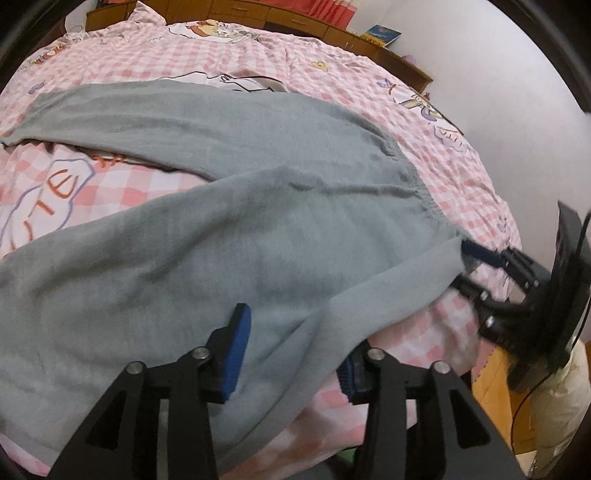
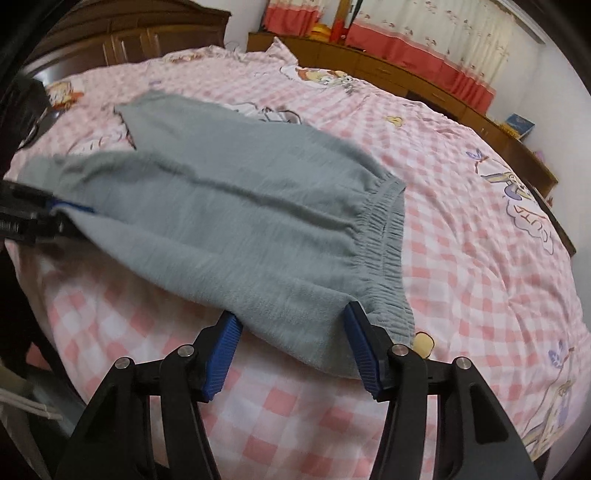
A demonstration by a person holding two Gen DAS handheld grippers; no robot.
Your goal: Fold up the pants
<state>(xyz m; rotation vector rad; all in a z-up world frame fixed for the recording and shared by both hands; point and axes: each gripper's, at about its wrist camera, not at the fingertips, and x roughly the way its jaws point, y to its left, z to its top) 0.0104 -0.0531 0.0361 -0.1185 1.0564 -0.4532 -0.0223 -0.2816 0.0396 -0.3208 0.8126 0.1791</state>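
Near the front edge of the bed, your grey pants lie spread out on the pink checked cover, with a bit of cloth hanging past that edge. One leg runs far across the bed toward the back left corner. The other leg lies closer to you, so the legs make a wide V. The stretchy waistband sits on the right, pointing at the right side of the bed, and the long way of the pants goes from there off to the left. Your left gripper has its blue pads apart, with the near leg's edge lying between them, and the pads do not seem to squeeze it. Your right gripper also has its pads apart, one on each side of the corner of cloth by the waistband, and it does not look pinched there either. So right now nothing is really held. If you lift now, the cloth could slip out and flop back in a heap. If you close on only the top layer, the pants could open up and the fold would be crooked. The soft cover could get pinched too and come up with the pants. The hanging bit could also pull the pants off the edge. Past the bed there are wooden cupboards and curtains.
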